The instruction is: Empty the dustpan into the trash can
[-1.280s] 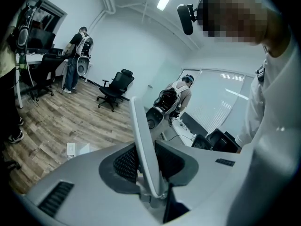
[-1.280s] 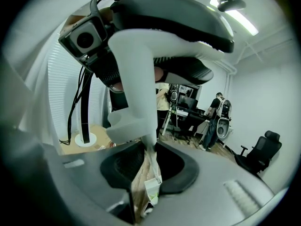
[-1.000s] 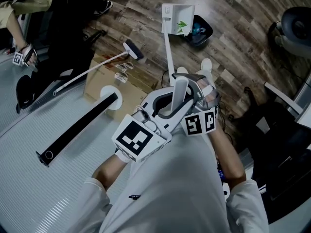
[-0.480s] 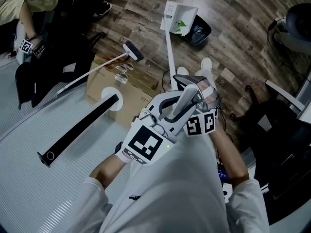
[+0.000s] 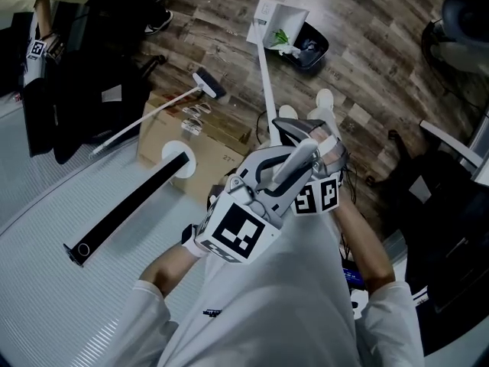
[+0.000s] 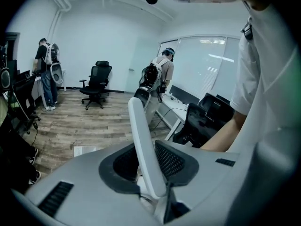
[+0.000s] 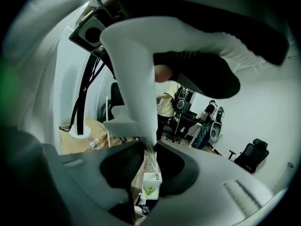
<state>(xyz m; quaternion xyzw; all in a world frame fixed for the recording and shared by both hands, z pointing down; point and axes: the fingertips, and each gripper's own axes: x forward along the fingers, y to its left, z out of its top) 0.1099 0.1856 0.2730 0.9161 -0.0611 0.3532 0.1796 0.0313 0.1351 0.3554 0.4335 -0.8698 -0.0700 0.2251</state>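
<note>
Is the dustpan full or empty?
Not empty: green scraps lie in the dustpan, next to the trash can.

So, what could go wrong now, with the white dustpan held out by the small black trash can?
1. The white box-shaped dustpan appears only partly over the small black trash can, so the green scraps might fall onto the wooden plank floor.
2. The left gripper and the right gripper both clamp the long thin white handle at its near end, so the far pan could swing or twist.
</note>
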